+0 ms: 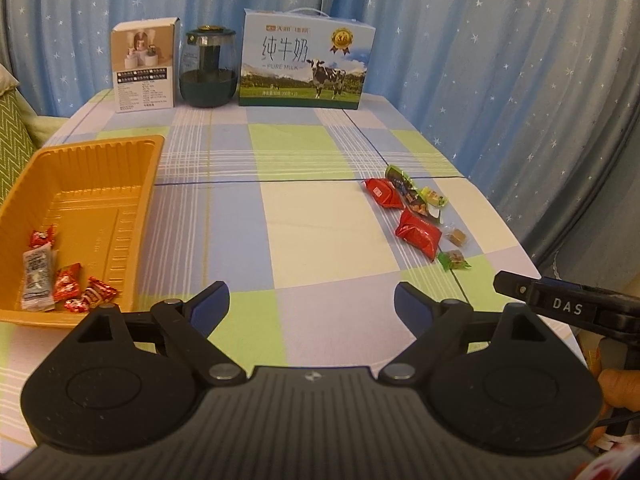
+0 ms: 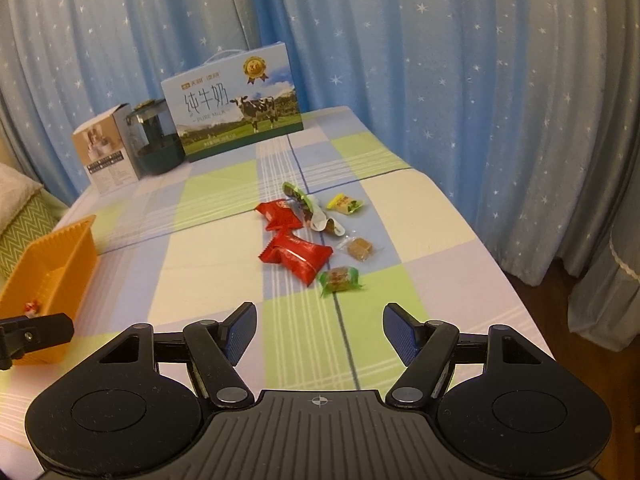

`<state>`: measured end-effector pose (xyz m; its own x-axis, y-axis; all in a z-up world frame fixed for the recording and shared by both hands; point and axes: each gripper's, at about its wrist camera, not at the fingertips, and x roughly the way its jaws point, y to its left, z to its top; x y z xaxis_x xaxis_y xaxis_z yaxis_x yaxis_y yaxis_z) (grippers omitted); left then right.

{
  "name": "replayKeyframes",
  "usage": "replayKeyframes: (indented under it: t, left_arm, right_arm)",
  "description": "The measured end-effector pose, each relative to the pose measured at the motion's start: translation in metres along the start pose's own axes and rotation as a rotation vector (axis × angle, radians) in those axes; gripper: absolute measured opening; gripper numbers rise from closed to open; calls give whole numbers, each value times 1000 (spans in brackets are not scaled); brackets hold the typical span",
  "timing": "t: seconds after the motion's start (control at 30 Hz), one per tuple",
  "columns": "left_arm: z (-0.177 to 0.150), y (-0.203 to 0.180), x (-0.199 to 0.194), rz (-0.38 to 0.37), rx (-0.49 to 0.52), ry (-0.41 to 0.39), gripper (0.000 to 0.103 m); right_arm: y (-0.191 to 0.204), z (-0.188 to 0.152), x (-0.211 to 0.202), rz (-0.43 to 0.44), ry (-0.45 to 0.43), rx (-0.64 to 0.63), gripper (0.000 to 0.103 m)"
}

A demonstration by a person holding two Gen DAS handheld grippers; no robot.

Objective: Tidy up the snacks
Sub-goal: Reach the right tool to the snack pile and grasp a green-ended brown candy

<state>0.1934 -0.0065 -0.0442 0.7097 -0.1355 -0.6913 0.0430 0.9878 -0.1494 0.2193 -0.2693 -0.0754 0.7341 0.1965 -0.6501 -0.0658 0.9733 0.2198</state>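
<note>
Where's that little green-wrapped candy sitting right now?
In the right wrist view the green-wrapped candy lies on the checked tablecloth, nearest the camera in the loose snack pile, just right of the big red packet.

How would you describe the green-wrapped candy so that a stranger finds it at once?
Look at the loose snack pile on the checked table, right of the orange tray. The candy lies at the pile's near end, beside a red packet; only it shows a brown sweet in green wrapping.
</note>
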Motion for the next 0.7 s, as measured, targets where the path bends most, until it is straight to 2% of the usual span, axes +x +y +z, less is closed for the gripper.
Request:
replayKeyframes:
  t: [0.37,0.47,0.7]
  left_arm:
    - [8,-5,51,4,10,32,88]
    - [10,-3,62,6,4,35,88]
    - [15,-3,80,4,-1,40,88]
  right_arm:
    - [-9,7,70,2,22,-139,69]
    - [-12,10,85,12,37,-158,60]
    - [-7,10,108,10,58,-224,50]
